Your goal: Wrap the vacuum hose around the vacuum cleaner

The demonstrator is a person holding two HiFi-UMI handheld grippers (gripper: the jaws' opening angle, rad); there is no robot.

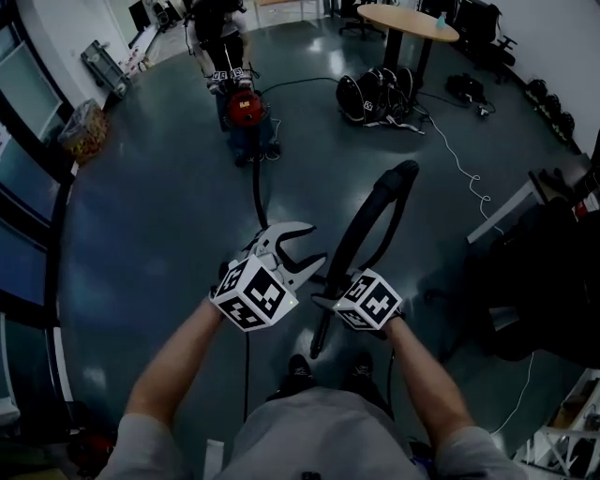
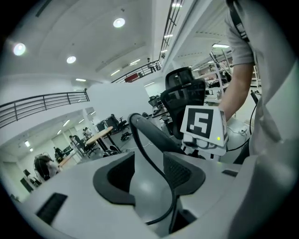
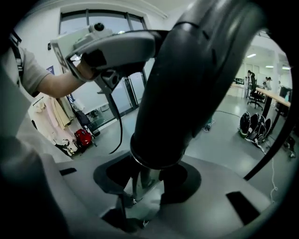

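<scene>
The red vacuum cleaner (image 1: 246, 110) stands far off on the dark floor. Its thin black hose (image 1: 256, 192) trails across the floor towards me. My right gripper (image 1: 330, 302) (image 3: 147, 179) is shut on the lower end of the thick black wand (image 1: 370, 216) (image 3: 187, 84), which rises up and to the right. My left gripper (image 1: 314, 242) (image 2: 149, 172) is raised beside the wand, jaws open. A thin black line (image 2: 161, 179) runs loosely between its pads without being pinched. The right gripper's marker cube (image 2: 203, 123) shows just beyond.
A person (image 1: 220, 37) stands behind the vacuum. A round table (image 1: 408, 21) and black bags (image 1: 375, 94) sit at the back right, with a white cable (image 1: 464, 169) snaking over the floor. A dark chair (image 1: 534, 272) is close on my right; a glass wall (image 1: 23, 187) lines the left.
</scene>
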